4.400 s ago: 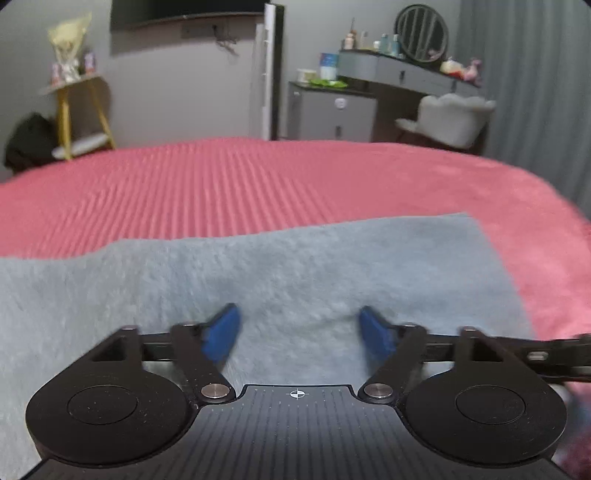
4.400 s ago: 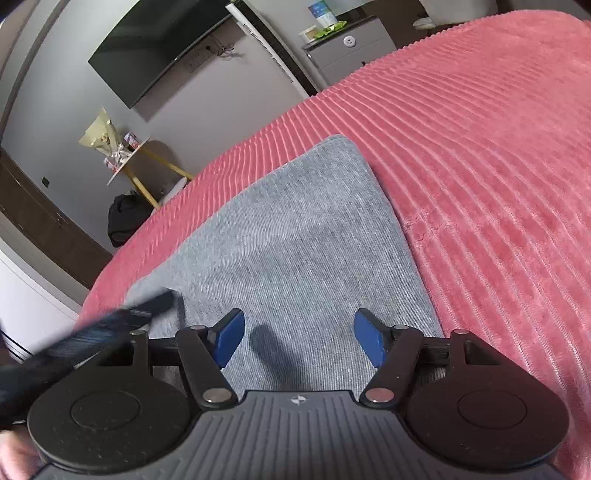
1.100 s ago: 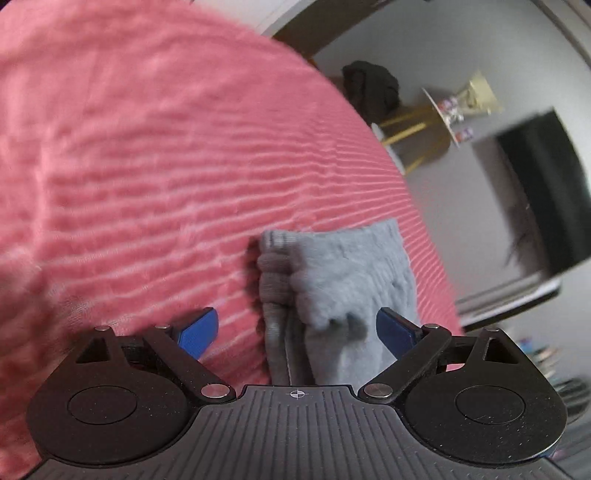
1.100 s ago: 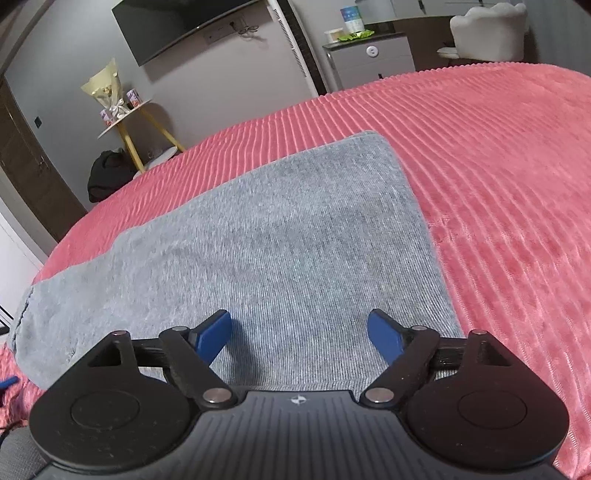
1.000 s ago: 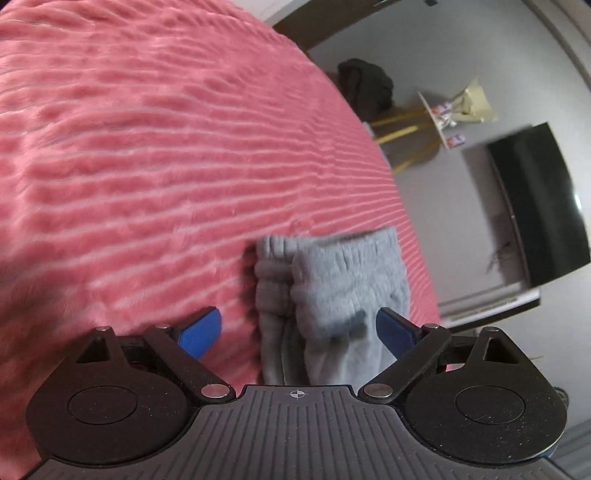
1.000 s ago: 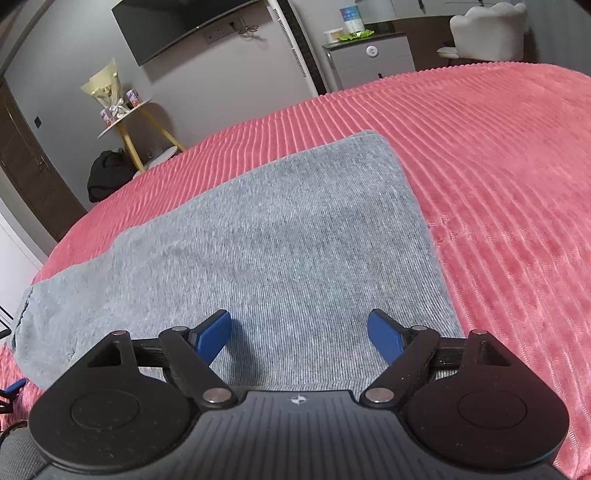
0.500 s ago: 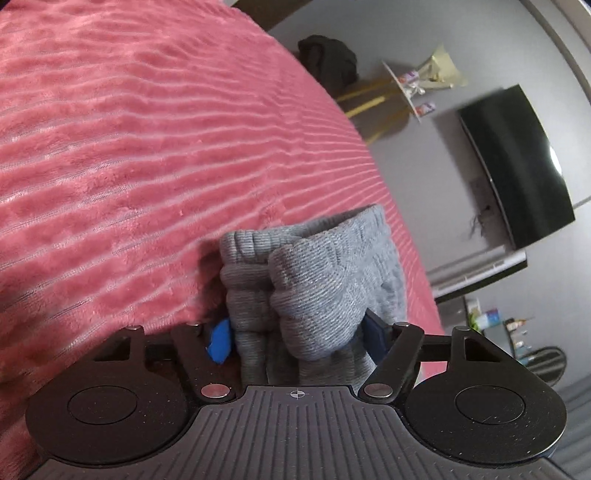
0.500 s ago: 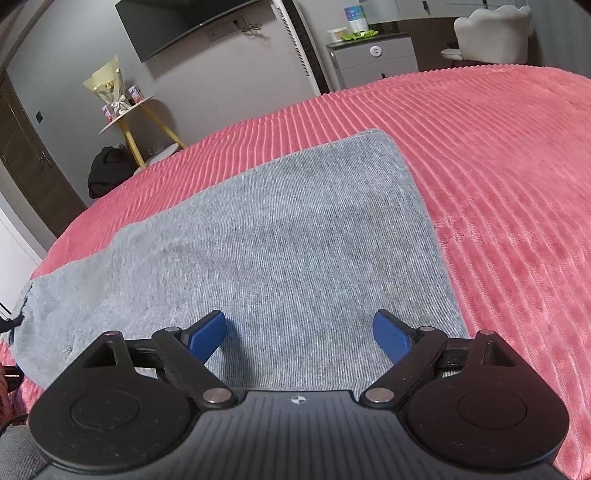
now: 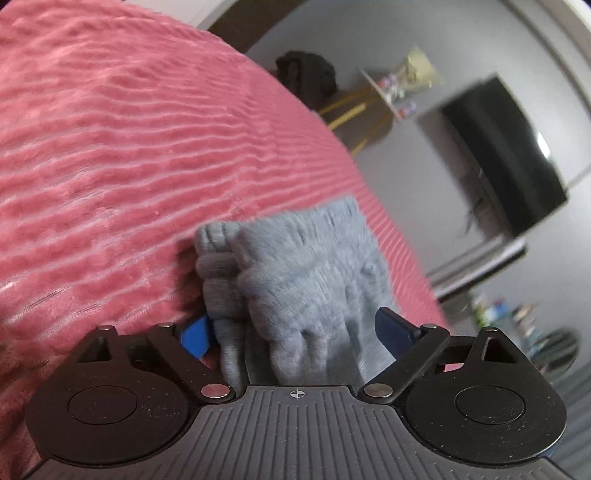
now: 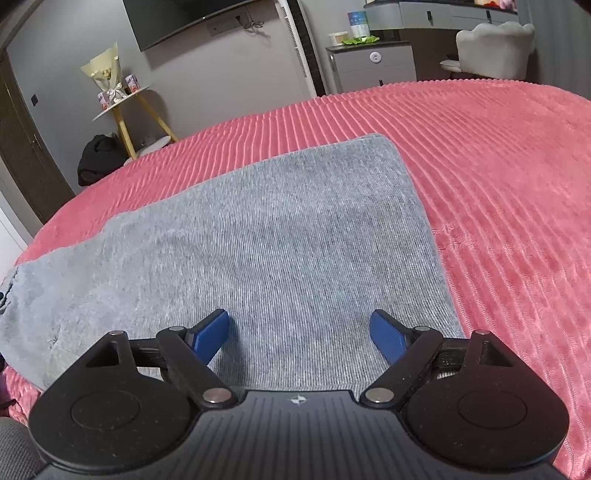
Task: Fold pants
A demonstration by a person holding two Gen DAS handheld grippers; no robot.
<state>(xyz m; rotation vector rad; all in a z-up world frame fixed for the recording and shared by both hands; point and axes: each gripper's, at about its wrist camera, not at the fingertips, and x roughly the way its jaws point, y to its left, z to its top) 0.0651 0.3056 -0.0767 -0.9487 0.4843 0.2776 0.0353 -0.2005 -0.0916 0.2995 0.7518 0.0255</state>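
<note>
Grey pants (image 10: 277, 229) lie flat as a long folded strip on the ribbed pink bed cover (image 10: 498, 166). In the left wrist view their bunched elastic end (image 9: 306, 266) rises in ridges between the blue pads of my left gripper (image 9: 293, 332). Its jaws are opening and stand wide. The left pad sits close beside the cloth, while the right pad is apart from it. My right gripper (image 10: 299, 332) hovers open just above the other end of the strip, near the front edge, with only flat cloth under its fingers.
Pink bed cover (image 9: 110, 147) stretches wide on both sides of the pants. Beyond the bed stand a yellow-legged side table with a bouquet (image 10: 118, 96), a black bag (image 10: 99, 155), a wall TV (image 10: 184, 18), a grey cabinet (image 10: 373, 62) and a white chair (image 10: 495, 48).
My left gripper moved in on the bunched end, narrowed around it half a second ago, and has spread wide again. The right gripper has kept still.
</note>
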